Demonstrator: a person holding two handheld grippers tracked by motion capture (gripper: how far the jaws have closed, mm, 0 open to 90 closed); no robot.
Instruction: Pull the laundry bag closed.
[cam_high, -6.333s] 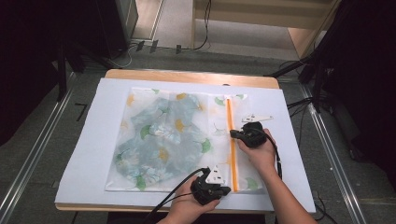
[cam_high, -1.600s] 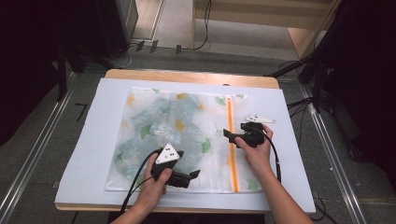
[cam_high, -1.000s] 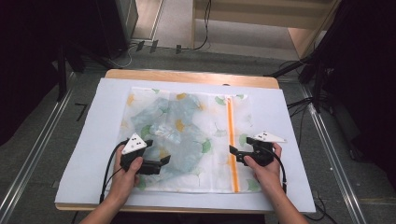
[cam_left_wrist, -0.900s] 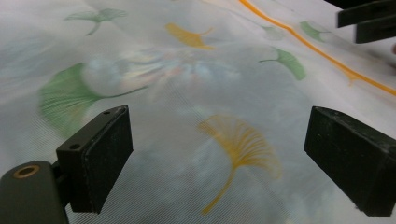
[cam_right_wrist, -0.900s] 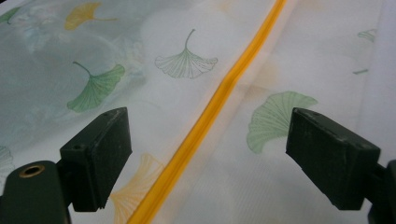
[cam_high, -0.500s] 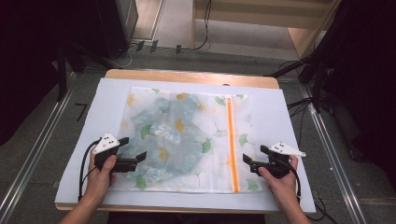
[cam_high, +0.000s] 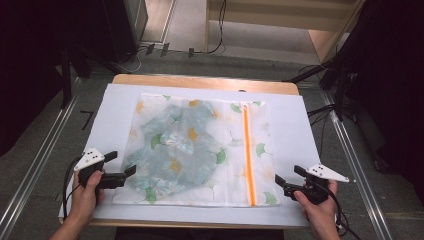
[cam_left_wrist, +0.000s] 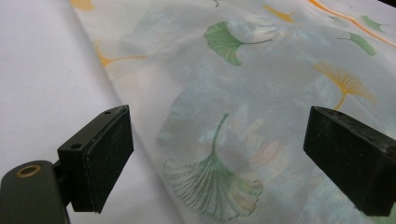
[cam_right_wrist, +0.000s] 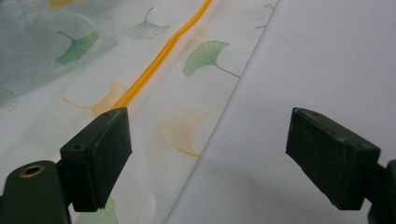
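A white mesh bag (cam_high: 200, 150) printed with green and yellow ginkgo leaves lies flat on a white sheet (cam_high: 295, 130). An orange zipper (cam_high: 247, 150) runs down the bag's right side, and a blue-green cloth shows through the mesh. My left gripper (cam_high: 123, 162) is open at the bag's near-left edge. In the left gripper view the gripper (cam_left_wrist: 219, 144) spans the bag's edge (cam_left_wrist: 261, 93) with nothing held. My right gripper (cam_high: 287, 174) is open just right of the bag's near-right corner. In the right gripper view the gripper (cam_right_wrist: 208, 144) straddles the bag's edge (cam_right_wrist: 154, 84), with the zipper (cam_right_wrist: 159, 60) at the left.
The sheet covers a wooden table whose far edge (cam_high: 200, 82) shows. Metal rails run along the floor at the left (cam_high: 40, 150) and the right (cam_high: 350, 160). Cables (cam_high: 320, 110) lie on the floor at the right. Bare sheet borders the bag on both sides.
Both grippers left the zipper area. The left one crossed the bag to its near-left edge. The right one drew back to the near-right corner. The bag has not shifted.
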